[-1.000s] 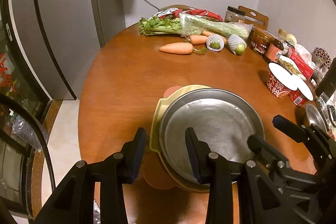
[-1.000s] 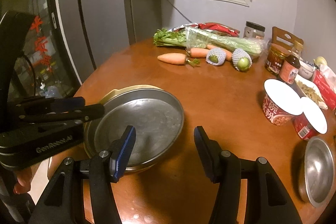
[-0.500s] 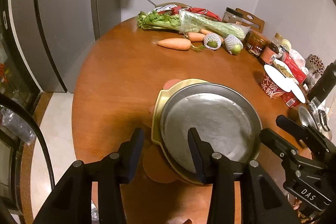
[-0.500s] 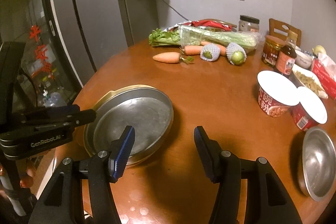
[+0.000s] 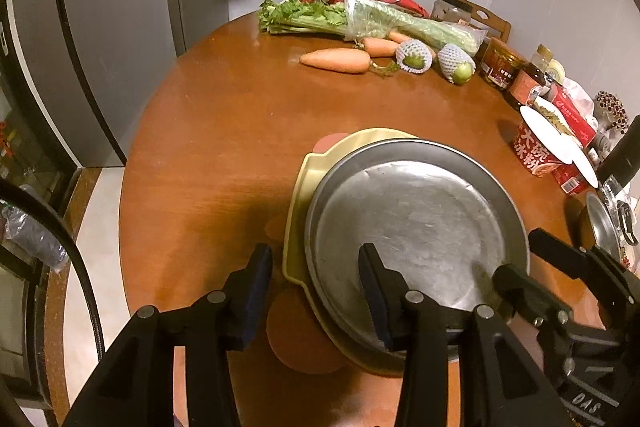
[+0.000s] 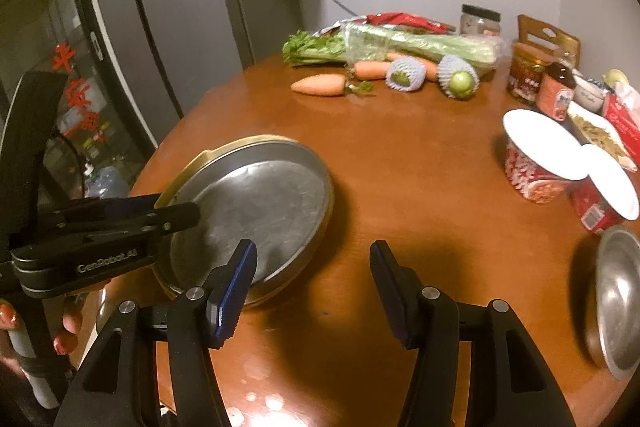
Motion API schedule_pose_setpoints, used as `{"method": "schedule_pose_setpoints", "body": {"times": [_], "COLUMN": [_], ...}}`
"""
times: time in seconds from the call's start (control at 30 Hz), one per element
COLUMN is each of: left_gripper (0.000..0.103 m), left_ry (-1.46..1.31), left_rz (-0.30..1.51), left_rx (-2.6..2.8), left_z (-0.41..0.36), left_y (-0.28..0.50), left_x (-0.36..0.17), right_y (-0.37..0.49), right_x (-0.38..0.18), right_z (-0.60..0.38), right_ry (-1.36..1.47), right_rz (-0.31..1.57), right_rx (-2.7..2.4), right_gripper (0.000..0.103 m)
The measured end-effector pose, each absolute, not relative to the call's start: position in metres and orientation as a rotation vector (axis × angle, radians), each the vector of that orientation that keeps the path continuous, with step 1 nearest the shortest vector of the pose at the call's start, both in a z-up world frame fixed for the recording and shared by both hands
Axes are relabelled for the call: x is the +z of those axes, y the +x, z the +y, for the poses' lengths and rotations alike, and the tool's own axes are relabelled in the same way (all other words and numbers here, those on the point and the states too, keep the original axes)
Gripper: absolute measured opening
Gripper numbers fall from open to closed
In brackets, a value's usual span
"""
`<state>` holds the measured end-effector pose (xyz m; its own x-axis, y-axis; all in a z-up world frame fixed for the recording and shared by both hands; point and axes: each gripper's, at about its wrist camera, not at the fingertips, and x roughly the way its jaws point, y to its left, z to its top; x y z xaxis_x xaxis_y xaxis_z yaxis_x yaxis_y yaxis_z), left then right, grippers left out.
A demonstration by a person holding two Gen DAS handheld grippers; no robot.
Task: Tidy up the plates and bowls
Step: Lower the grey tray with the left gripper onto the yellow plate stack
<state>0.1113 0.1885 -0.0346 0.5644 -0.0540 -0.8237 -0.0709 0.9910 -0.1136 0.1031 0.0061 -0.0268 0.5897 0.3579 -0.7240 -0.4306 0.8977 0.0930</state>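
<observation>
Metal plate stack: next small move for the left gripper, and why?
Probably retreat the left gripper clear of the stack. Its jaws straddle the rim of the metal plate, which already sits on the yellow plate, with gaps at both pads.

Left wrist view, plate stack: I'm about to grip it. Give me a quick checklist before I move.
1. Left gripper straddles the stack's near rim, one finger outside and one over the metal plate: ok.
2. Pads pressing on the rim: not ok, gaps show on both sides.
3. Metal plate sits on the yellow plate: ok.
4. Right gripper free: ok, open above the table, nothing between its fingers.
5. Metal bowl gathered with the stack: not ok, it lies apart.
6. What the pink piece under the stack is: cannot tell.
</observation>
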Motion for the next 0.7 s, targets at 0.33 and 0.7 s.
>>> {"method": "schedule_pose_setpoints", "body": {"times": [0.33,0.7], "left_gripper": [0.045,0.045], "left_ry": [-0.163,-0.165], "left_rz": [0.964,0.957], "left_rx": [-0.009,-0.022], "left_z": [0.194,0.191], "left_y": [0.123,0.127], "left_x": [-0.04,-0.041], "right_y": [0.104,0.109], "right_x": [-0.04,-0.046], "right_z": [0.03,0.034], "right_ry": [-0.112,-0.116], "right_rz": [0.842,0.833], "right_rx": [0.508,0.49], "right_gripper": [0.061,0.063]}}
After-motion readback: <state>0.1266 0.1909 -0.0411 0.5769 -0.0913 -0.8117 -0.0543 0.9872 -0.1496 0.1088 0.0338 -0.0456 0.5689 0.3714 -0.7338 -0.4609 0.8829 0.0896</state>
